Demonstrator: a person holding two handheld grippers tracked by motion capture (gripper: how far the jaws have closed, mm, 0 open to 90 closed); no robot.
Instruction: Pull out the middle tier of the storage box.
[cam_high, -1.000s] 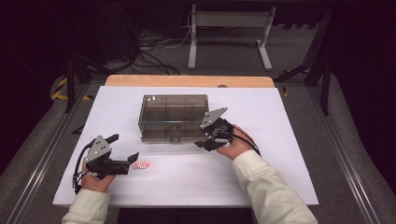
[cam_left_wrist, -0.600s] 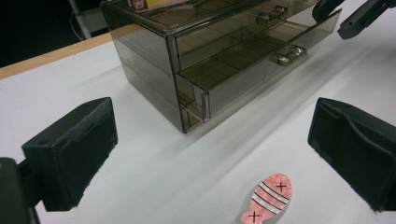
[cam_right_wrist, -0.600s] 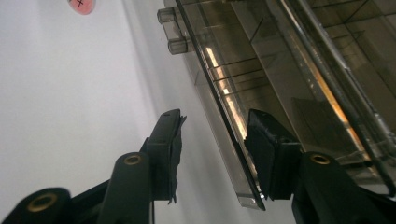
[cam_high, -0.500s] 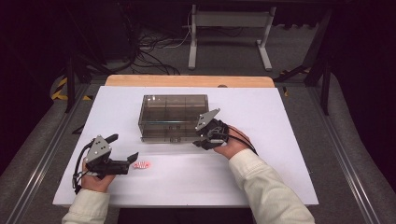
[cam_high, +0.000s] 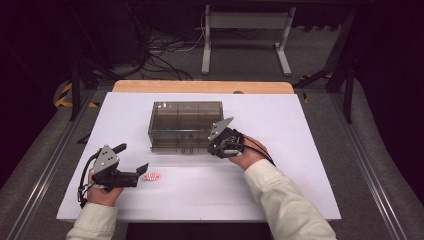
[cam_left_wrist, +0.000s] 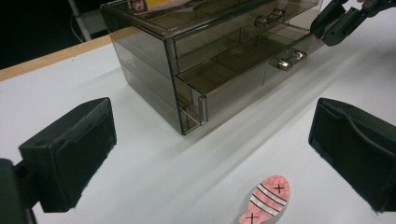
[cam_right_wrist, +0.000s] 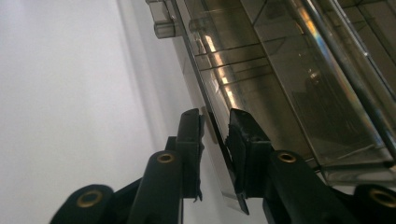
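1. High view: the right gripper (cam_high: 216, 146) sits at the front right corner of the smoky transparent plastic drawer box (cam_high: 186, 125) in the middle of the white table (cam_high: 300, 150). The left gripper (cam_high: 136, 172) rests low at the near left, pointing at the small pink fish-shaped eraser with white stripes (cam_high: 151, 176) just beside its tips. The step looks like sliding out the lower drawer; a straight pull toward the person, level with the table, should keep the light box from skidding.

2. Left gripper view: the jaws are spread wide and grasp nothing, with the eraser (cam_left_wrist: 266, 199) lying between and ahead of them. The lower drawer (cam_left_wrist: 238, 77) stands slightly out of the box, and its small clear knob (cam_left_wrist: 287, 59) (the obvious handle) is untouched.

3. Right gripper view: the right gripper (cam_right_wrist: 215, 122) has its jaws nearly closed around the thin front panel edge of the drawer (cam_right_wrist: 219, 154); whether the pads truly clench it I cannot tell. The slick plastic may slip, so squeeze firmly first. Nothing blocks the drawer's path; the eraser is off to the side.
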